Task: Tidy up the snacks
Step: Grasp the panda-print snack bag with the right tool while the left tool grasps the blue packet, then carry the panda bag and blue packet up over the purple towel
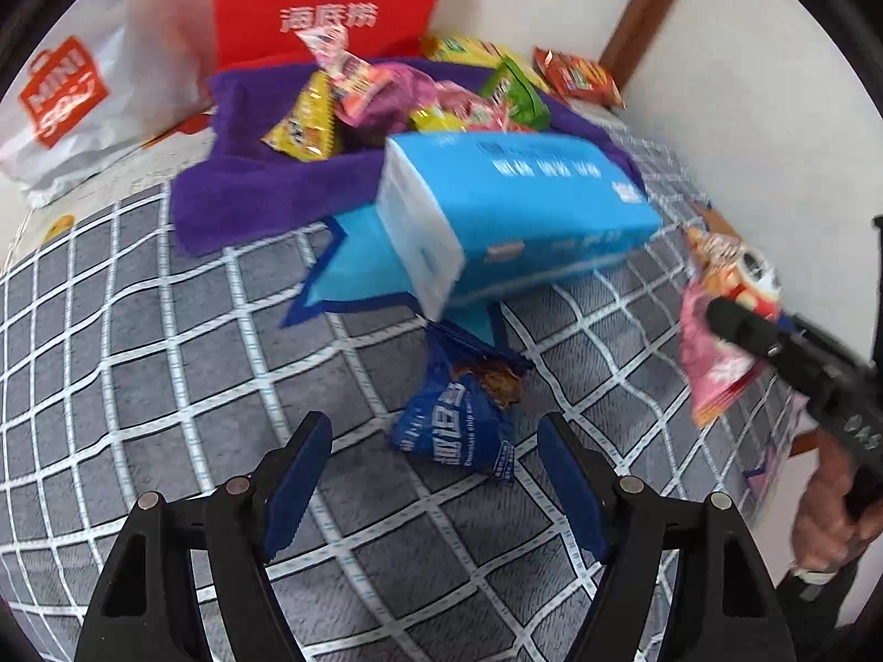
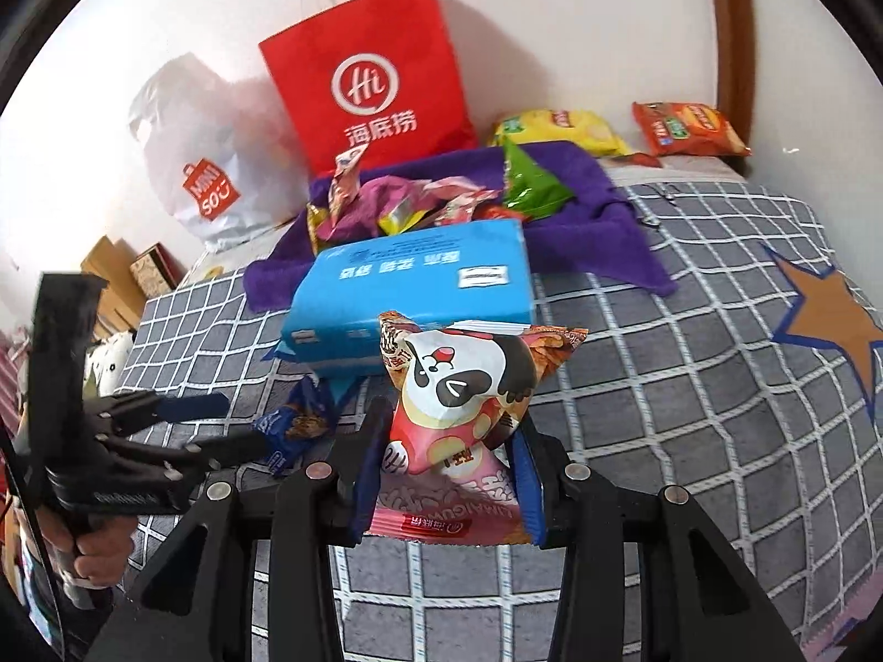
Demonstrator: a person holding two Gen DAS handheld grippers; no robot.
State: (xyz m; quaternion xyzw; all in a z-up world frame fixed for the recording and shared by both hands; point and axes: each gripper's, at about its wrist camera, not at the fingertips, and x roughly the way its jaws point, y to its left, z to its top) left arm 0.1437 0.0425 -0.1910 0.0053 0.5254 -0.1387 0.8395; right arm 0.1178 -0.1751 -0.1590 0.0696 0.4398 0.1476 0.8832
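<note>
A: Both views are evenly and brightly lit; soft daylight is suggested, though its source cannot be placed. Only faint shadows are cast on the white wall (image 2: 579, 27).

B: Motion blur is seen across the left wrist view, strongest on the blue tissue pack (image 1: 513, 209).

A: The right wrist view is rendered sharper. Fisheye bending is seen in the checked bedspread (image 1: 138, 331), and black vignetting is found in the corners.

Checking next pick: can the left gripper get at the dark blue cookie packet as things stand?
Probably yes. The left gripper is open, the dark blue cookie packet lies on the bedspread just ahead of its fingertips with nothing between. The tissue pack sits behind it.
</note>
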